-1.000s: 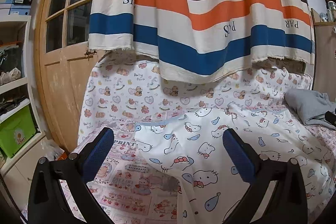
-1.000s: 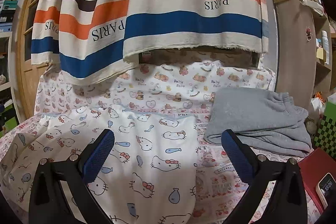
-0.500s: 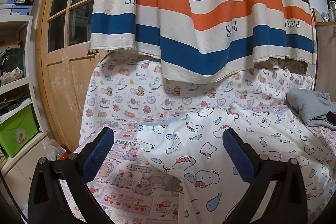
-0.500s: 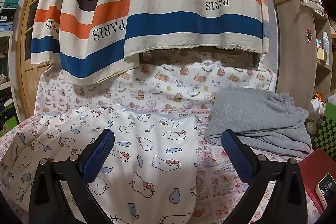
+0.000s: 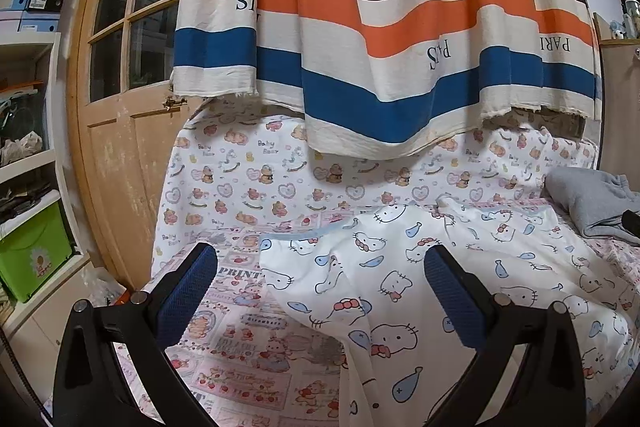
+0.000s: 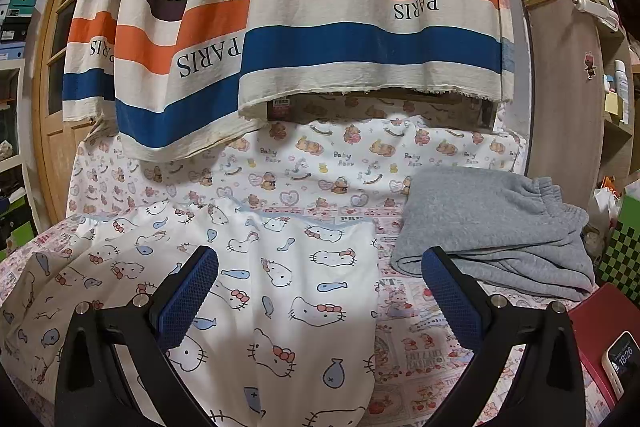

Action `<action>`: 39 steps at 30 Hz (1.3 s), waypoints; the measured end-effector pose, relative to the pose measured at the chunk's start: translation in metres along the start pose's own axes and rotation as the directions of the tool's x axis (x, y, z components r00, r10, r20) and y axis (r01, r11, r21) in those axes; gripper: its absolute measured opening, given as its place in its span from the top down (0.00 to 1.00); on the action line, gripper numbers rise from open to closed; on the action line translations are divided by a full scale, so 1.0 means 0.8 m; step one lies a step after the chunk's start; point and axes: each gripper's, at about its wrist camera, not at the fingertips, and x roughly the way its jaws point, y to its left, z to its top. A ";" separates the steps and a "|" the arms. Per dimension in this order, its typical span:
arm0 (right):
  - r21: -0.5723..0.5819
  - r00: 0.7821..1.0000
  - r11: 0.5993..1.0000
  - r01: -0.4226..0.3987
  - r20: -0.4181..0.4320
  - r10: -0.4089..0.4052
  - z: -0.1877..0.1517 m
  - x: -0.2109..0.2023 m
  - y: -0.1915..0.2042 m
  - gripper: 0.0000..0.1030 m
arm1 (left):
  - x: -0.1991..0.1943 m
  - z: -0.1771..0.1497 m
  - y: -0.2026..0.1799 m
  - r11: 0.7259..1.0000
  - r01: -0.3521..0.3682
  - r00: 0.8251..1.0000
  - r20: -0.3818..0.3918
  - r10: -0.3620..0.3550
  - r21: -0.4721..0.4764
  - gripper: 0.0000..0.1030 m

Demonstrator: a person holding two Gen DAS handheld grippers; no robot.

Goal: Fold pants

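White pants with a cat-and-fish print [image 6: 280, 267] lie spread flat on the patterned bed sheet; they also show in the left wrist view [image 5: 400, 275]. Their light-blue waistband edge lies toward the back. My left gripper [image 5: 320, 291] is open and empty, hovering above the pants' left edge. My right gripper [image 6: 320, 291] is open and empty, hovering above the pants' right part. Neither gripper touches the cloth.
Folded grey sweatpants [image 6: 492, 227] lie at the right of the bed. A striped curtain [image 6: 320, 27] hangs over the back. A wooden door [image 5: 120, 107] and shelves stand left. A red box with a phone [image 6: 616, 351] sits at the front right.
The left gripper has shifted slightly left and back, so the door and sheet take more of its view. The right gripper has barely moved. Both stay open.
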 end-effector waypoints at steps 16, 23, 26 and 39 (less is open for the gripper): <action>-0.001 1.000 1.000 -0.005 -0.001 0.005 0.000 0.000 0.002 0.01 | 0.000 0.000 0.001 1.000 -0.002 1.000 0.001 0.002 -0.001 0.00; -0.001 1.000 1.000 -0.002 0.000 0.002 0.000 0.000 0.003 0.01 | -0.001 0.000 0.002 1.000 0.014 1.000 0.001 -0.014 0.002 0.00; -0.002 1.000 1.000 -0.004 0.000 0.004 0.000 0.000 0.001 0.01 | -0.003 0.000 0.002 1.000 0.013 1.000 0.001 -0.013 0.001 0.00; -0.010 1.000 1.000 0.008 0.003 -0.008 0.000 -0.005 0.007 0.01 | -0.002 0.001 0.001 1.000 0.015 1.000 -0.008 -0.015 0.001 0.00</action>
